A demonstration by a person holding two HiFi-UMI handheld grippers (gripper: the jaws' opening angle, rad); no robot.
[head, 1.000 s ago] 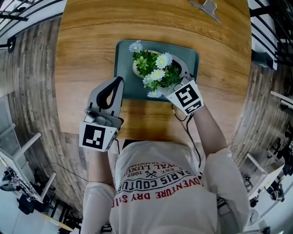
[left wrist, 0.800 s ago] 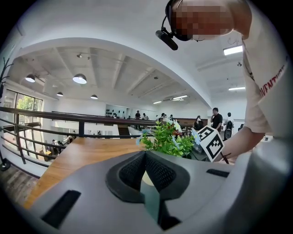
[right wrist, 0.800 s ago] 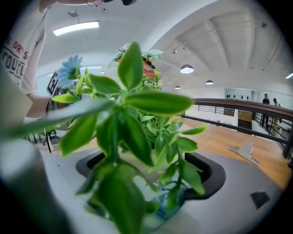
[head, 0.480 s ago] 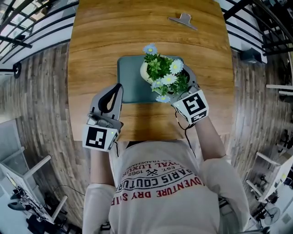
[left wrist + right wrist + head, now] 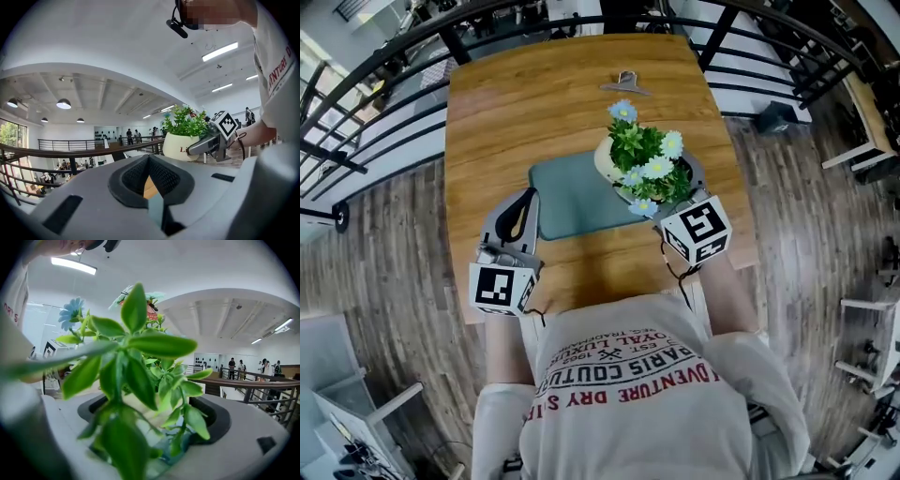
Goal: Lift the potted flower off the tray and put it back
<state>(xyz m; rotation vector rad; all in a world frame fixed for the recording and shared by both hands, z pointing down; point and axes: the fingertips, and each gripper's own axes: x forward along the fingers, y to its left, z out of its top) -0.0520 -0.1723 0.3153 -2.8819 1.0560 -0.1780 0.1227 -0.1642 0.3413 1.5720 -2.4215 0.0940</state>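
The potted flower (image 5: pixel 642 155), a cream pot (image 5: pixel 605 162) with green leaves and pale blue and white daisies, hangs over the right end of the teal tray (image 5: pixel 567 192). My right gripper (image 5: pixel 664 184) is shut on the pot, and its fingertips are hidden under the leaves. In the right gripper view, leaves (image 5: pixel 136 348) fill the space between the jaws. My left gripper (image 5: pixel 521 202) rests shut and empty at the tray's left edge. The left gripper view shows the pot (image 5: pixel 180 145) held by the right gripper (image 5: pixel 211 140).
A metal binder clip (image 5: pixel 625 84) lies on the wooden table (image 5: pixel 516 103) beyond the tray. Black railings (image 5: pixel 384 112) run around the table's far side and left side. Plank flooring (image 5: pixel 403 234) surrounds the table.
The pot has risen off the tray and shifted to the right in my right gripper. The head camera has moved higher. My left gripper has stayed by the tray's left edge.
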